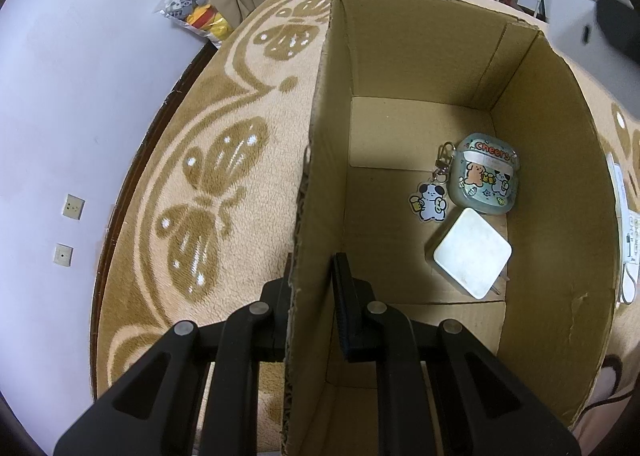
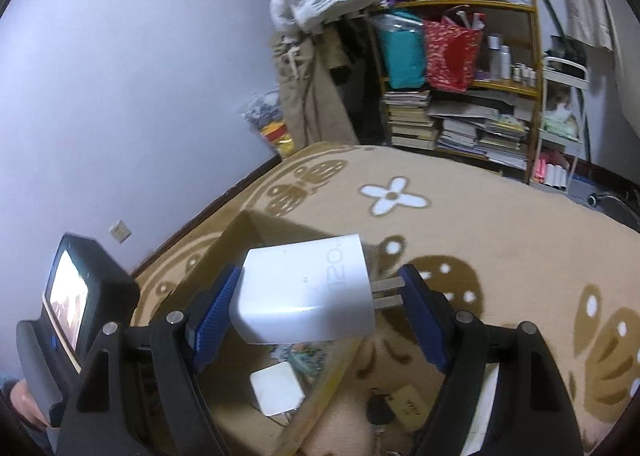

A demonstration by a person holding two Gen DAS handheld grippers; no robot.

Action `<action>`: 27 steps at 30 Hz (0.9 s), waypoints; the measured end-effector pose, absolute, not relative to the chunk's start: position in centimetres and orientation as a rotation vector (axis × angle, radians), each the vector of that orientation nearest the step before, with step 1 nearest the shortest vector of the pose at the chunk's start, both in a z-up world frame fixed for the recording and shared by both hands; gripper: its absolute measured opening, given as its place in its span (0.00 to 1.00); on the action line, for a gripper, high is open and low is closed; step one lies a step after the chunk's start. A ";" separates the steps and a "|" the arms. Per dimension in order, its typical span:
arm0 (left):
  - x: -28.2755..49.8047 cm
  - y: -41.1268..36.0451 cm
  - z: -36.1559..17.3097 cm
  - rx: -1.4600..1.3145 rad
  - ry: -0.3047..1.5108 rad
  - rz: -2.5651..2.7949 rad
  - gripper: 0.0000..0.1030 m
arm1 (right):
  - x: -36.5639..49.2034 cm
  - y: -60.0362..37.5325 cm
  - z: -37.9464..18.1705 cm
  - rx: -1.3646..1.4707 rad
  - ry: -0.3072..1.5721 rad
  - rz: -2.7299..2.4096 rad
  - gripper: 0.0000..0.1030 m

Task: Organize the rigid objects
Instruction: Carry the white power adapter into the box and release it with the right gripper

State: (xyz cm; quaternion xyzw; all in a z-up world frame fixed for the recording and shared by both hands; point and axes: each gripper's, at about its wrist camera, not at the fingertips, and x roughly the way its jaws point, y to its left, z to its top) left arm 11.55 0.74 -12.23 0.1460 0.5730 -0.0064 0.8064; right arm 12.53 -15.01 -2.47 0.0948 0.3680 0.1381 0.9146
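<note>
An open cardboard box [image 1: 552, 176] stands on a beige butterfly-pattern blanket [image 1: 208, 184]. Inside lie a "cheers" earbud case [image 1: 486, 180] with a dog charm [image 1: 429, 202] and a white square adapter [image 1: 472, 256]. My left gripper [image 1: 312, 272] is shut on the box's left wall, one finger outside and one inside. In the right wrist view, my right gripper [image 2: 320, 276] is shut on a white 120W wall charger [image 2: 308, 292], prongs pointing right, held above the box [image 2: 192, 284]. The square adapter [image 2: 276, 388] shows below it.
A key bunch with a tan tag [image 2: 384, 408] lies on the blanket right of the box. A white power strip [image 1: 628, 232] sits past the box's right wall. Crowded bookshelves [image 2: 452, 124] and a bag of plush toys [image 1: 196, 8] stand behind.
</note>
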 end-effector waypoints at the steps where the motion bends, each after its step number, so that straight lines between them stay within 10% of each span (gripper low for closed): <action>1: 11.6 0.8 -12.3 0.311 1.226 -0.015 0.14 | 12.5 -14.5 -2.7 0.188 0.758 0.294 0.81; 27: 11.6 1.4 -12.3 0.285 1.227 -0.031 0.14 | 12.5 -11.6 -5.5 0.054 0.768 0.245 0.82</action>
